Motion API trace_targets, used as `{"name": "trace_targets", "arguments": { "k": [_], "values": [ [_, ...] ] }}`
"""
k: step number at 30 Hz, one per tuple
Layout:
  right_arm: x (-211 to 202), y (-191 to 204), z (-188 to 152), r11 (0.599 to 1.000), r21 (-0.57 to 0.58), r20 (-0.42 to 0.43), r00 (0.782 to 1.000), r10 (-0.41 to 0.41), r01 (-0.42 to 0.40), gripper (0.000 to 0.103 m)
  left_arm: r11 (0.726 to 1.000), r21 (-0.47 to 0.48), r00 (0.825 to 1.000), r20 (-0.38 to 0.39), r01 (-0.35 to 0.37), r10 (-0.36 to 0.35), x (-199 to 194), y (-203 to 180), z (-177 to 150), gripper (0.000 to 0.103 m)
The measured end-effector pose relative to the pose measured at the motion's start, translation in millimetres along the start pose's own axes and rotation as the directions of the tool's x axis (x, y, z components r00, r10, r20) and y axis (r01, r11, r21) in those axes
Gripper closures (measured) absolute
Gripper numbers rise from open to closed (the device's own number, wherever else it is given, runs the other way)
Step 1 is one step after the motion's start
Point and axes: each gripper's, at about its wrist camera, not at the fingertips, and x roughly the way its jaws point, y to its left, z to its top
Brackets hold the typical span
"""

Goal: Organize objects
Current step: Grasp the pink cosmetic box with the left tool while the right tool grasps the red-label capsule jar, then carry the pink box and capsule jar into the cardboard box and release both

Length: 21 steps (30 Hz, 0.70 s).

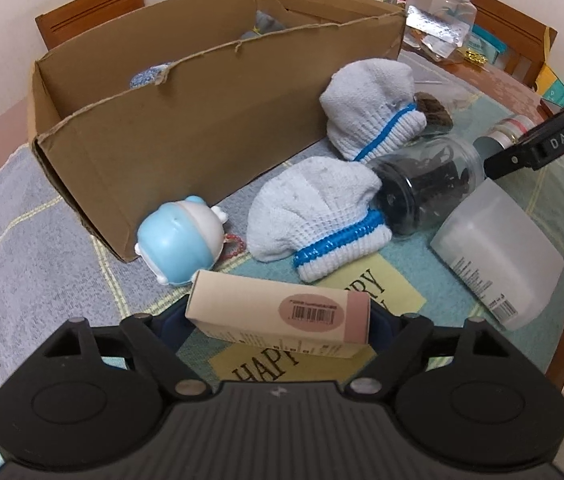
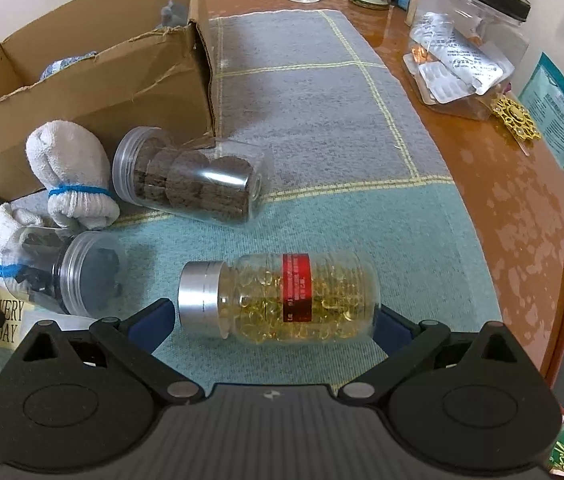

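My left gripper is shut on a beige carton box with a barcode, held crosswise above the mat. My right gripper is shut on a clear capsule bottle with yellow capsules, a red label and a silver cap, lying sideways between the blue pads. An open cardboard box stands ahead of the left gripper and also shows in the right wrist view. Two rolled white-and-blue socks lie beside it.
A blue-and-white toy lies by the box corner. A jar of dark pieces, a white bottle, and a jar of brown discs lie on the mat. Clutter and a large plastic jar sit at the wooden table's far edge.
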Motion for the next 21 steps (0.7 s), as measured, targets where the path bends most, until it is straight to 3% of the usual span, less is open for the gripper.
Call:
{"name": "trace_targets", "arguments": {
  "k": [4,7,16,21],
  "values": [
    [1,2,1,1.000,-0.007,0.000,1.000,-0.008,0.008,0.001,1.000,0.004,1.000,0.000,0.009,-0.009,-3,1,-1,0.022],
    [3,1,3,1.000,-0.004,-0.015,1.000,-0.020,0.020,0.007,1.000,-0.004,1.000,0.001,0.011,-0.011,-6,3,-2,0.022],
    [-3,-3,7,1.000,-0.018,-0.047,0.999,0.004,-0.005,0.007,0.999,-0.010,0.998,-0.048,0.042,-0.042,-21,2,9,0.022],
    [-13,1,8,0.996,-0.087,-0.064,0.998,0.015,-0.020,0.007,0.997,-0.043,0.997,-0.048,0.058,-0.060,-36,4,22,0.022]
  ]
}}
